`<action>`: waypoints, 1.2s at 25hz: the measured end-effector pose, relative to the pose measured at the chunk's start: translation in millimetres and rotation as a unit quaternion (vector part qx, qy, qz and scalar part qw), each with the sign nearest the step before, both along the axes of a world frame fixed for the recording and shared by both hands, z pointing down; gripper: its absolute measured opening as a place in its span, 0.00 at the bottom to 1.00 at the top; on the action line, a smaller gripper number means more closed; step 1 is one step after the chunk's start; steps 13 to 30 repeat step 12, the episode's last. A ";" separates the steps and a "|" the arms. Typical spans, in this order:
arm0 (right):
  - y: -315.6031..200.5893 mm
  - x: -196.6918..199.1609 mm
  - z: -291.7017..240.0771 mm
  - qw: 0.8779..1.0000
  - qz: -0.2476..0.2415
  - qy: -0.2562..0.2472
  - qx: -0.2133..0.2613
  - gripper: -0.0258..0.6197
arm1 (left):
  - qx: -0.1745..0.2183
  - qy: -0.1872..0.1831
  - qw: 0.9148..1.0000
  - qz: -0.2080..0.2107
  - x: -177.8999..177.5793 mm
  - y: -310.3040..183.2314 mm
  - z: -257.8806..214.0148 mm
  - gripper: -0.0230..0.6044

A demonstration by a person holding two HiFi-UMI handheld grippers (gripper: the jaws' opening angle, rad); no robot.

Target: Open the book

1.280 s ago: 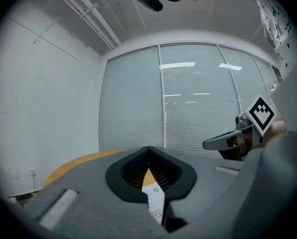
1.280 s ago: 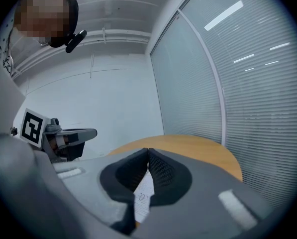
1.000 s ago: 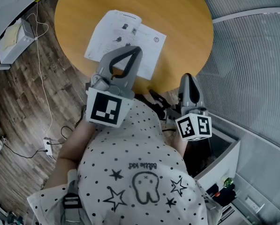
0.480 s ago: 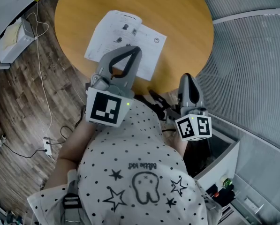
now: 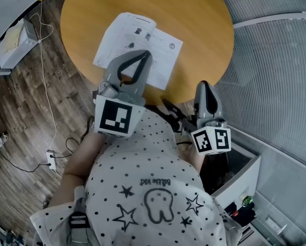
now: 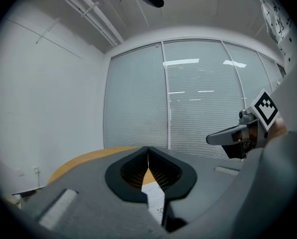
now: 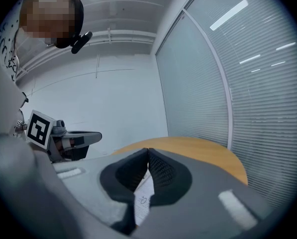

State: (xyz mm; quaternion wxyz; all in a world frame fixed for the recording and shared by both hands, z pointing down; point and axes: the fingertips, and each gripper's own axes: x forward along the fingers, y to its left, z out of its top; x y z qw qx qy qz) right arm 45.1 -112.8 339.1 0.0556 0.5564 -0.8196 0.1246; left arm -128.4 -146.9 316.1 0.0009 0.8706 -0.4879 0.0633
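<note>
The book (image 5: 137, 40) is a thin white printed booklet that lies shut and flat on the round wooden table (image 5: 194, 14). My left gripper (image 5: 145, 54) hovers over the book's near edge with its jaws shut and nothing held. In the left gripper view its tips (image 6: 148, 148) meet, with the book (image 6: 155, 195) showing below them. My right gripper (image 5: 204, 83) hangs at the table's near right rim, off the book, also shut and empty. In the right gripper view its tips (image 7: 148, 150) meet above the book (image 7: 142, 200).
A white box (image 5: 12, 42) and loose cables (image 5: 45, 86) lie on the wood floor at the left. A white cabinet (image 5: 245, 173) stands at the lower right. A curved glass wall with blinds (image 5: 276, 76) runs close behind the table.
</note>
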 end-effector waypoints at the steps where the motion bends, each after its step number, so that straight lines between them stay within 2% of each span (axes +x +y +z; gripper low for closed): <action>1: -0.3 -0.1 0.1 1.000 0.000 0.000 -0.001 0.05 | 0.000 0.002 1.000 -0.001 -0.5 -0.6 -0.3 0.05; 30: -2.4 -2.5 -0.2 1.000 -0.006 0.002 -0.003 0.05 | -0.011 0.013 1.000 -0.003 -1.8 -2.0 2.3 0.05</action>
